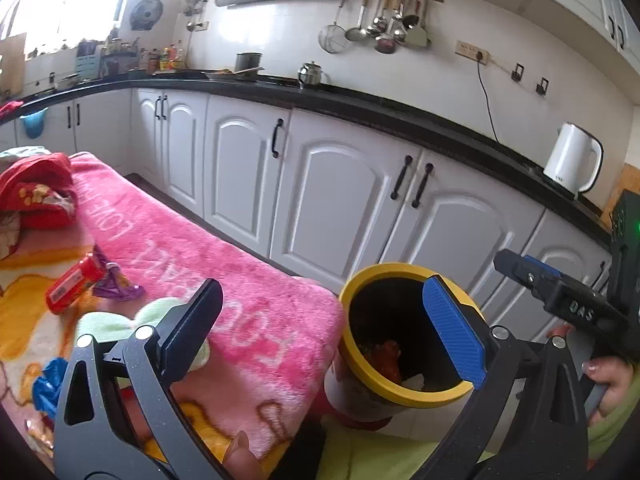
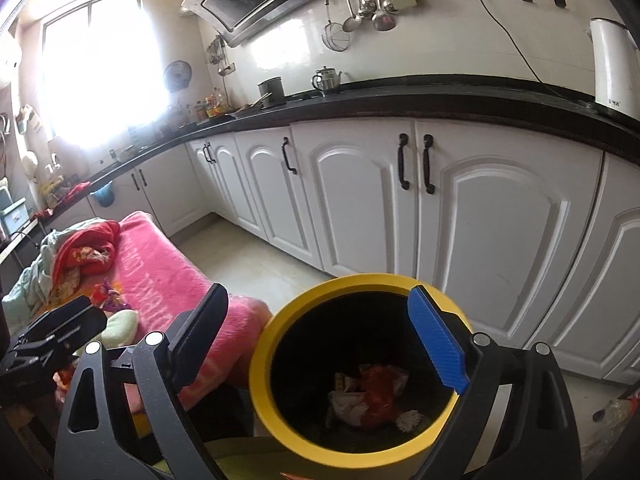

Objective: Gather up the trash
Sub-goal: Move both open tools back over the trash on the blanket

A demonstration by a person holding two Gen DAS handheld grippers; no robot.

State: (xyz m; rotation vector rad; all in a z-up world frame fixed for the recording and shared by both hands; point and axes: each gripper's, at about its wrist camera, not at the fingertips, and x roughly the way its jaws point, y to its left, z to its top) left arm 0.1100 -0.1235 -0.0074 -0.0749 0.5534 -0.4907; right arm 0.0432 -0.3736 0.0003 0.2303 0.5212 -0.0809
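Setting: a kitchen with white cabinets [image 2: 460, 208] under a black counter [image 2: 440, 96]; a white kettle [image 1: 570, 158] stood on the counter.
Table: covered by a pink blanket [image 1: 224, 280] with pale lettering and a yellow-patterned part toward its near left side.
Bin: a yellow-rimmed bin [image 2: 272, 392] with a dark inside stood on the floor just beside the table's right edge, near its near right corner.
Bin contents: crumpled red and white trash [image 2: 372, 400] lay at the bottom.
Trash on table: a red wrapper [image 1: 74, 282] and a purple wrapper [image 1: 116, 282] lay touching each other on the blanket, toward the left edge; a blue scrap [image 1: 48, 384] lay nearer the near edge, partly hidden behind the left tongs' frame.
Other items: a pale green cloth [image 1: 116, 322] lay close to the wrappers; red clothing [image 1: 38, 192] was heaped at the far left corner.
Left tongs [image 1: 320, 328]: released, jaws spread wide with nothing between the pads, held above the table's right edge and the bin.
Right tongs [image 2: 320, 340]: released, jaws spread wide and empty, held over the bin mouth; the blue pad [image 2: 438, 340] stood in front of the far right of the rim.
Hand: fingers [image 1: 608, 376] gripped the right tongs' handle, seen at the right of the left wrist view.
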